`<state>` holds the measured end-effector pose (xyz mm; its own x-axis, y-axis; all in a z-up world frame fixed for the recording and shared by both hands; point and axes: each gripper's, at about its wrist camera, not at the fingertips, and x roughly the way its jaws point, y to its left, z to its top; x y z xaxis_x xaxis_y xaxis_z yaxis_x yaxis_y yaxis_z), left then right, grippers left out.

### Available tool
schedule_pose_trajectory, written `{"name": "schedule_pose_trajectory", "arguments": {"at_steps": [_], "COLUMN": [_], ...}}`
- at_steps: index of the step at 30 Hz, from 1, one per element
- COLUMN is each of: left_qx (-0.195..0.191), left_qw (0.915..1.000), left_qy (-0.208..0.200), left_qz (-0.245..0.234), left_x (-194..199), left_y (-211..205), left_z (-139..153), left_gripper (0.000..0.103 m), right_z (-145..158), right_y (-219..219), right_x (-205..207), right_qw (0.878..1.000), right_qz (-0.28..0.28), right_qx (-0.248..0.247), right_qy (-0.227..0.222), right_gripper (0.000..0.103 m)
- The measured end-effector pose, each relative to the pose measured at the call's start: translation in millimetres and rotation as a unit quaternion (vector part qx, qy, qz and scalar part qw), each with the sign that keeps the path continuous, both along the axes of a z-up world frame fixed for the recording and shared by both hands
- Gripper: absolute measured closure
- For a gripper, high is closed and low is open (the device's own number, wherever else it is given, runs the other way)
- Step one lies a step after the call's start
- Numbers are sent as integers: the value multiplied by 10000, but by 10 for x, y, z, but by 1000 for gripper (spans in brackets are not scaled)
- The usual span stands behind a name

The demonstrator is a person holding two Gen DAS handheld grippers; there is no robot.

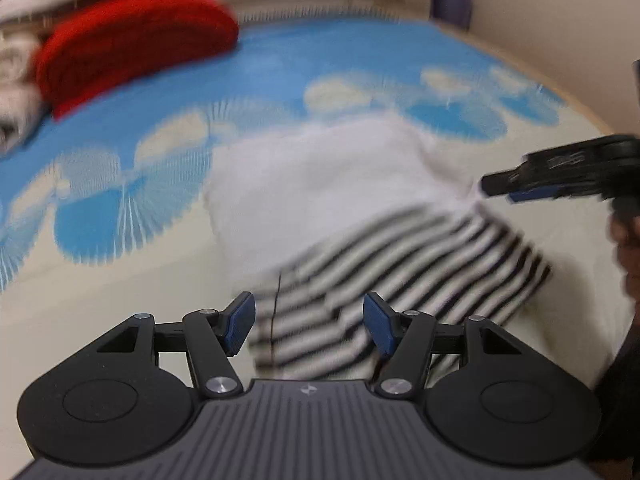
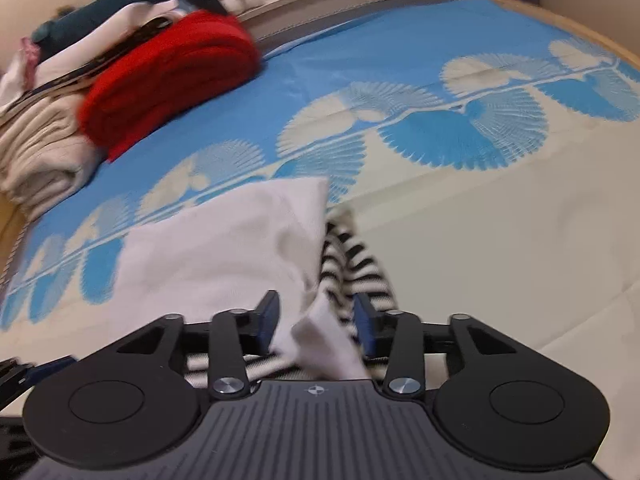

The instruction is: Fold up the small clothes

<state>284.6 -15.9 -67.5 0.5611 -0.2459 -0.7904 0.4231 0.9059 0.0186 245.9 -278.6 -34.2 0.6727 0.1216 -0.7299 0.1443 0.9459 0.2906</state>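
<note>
We see the small garment, white with a black-and-white striped part, lying on the bed cover, on its cream near area just below the blue fan-patterned band. In the left wrist view the left gripper hovers over the striped end, jaws spread wide, nothing between the pads; the picture is blurred. In the right wrist view the right gripper stands partly open with a white fold of the garment between its pads; we cannot tell whether either pad touches the cloth. The right gripper also shows at the right edge of the left view, at the garment's edge. A folded red blanket rests on a pile of cream and white linens at the far left.
</note>
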Motion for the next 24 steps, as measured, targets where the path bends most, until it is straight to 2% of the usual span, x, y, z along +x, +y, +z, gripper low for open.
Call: {"name": "schedule_pose_trajectory", "arguments": {"at_steps": [2, 3, 5, 6, 8, 9, 10, 12, 14, 16, 17, 18, 19, 21, 24], "left_qx": [159, 164, 87, 7, -203, -331, -358, -75, -46, -5, 51, 97, 106, 36, -25], "left_qw": [9971, 9955, 9956, 9957, 9963, 9959, 9944, 9894, 9877, 9912, 9937, 9952, 9951, 9938, 9909], "left_qy": [739, 920, 903, 871, 752, 758, 913, 1353, 1467, 1181, 886, 529, 232, -196, -804], "left_qz": [129, 181, 255, 308, 368, 370, 394, 516, 540, 599, 678, 820, 958, 1090, 1083], "left_x": [86, 106, 107, 89, 25, 9, 28, 70, 57, 2, -60, -141, -221, -376, -662], "left_y": [20, 23, 31, 48, 93, 110, 115, 91, 93, 85, 84, 86, 89, 110, 120], "left_z": [-257, -311, -276, -224, -124, -114, -162, -360, -408, -267, -173, -73, 13, 202, 493], "left_gripper": [37, 36, 36, 36, 36, 36, 36, 35, 34, 32, 29, 21, 15, 15, 10], "right_z": [-75, -143, -278, -298, -297, -295, -283, -281, -311, -294, -264, -221, -161, 31, 375], "right_y": [-2, 9, 14, -1, -30, -22, -5, 29, -9, -24, -29, -26, -29, -34, 55], "right_x": [-17, -13, -24, -32, -50, -64, -76, -80, -62, -97, -118, -138, -172, -294, -551], "right_qw": [9989, 9971, 9925, 9922, 9921, 9918, 9913, 9887, 9868, 9859, 9851, 9847, 9851, 9897, 9880], "right_qz": [290, 412, 450, 437, 498, 590, 693, 802, 767, 694, 593, 482, 417, 440, 640], "right_qx": [-6, -102, -353, -335, -232, -272, -381, -640, -696, -733, -895, -1079, -1181, -1172, -1395], "right_qy": [357, 637, 1078, 1119, 1125, 1100, 1056, 1092, 1242, 1331, 1340, 1281, 1176, 694, -144], "right_gripper": [53, 53, 54, 58, 83, 100, 100, 100, 100, 99, 99, 89, 75, 60, 55]}}
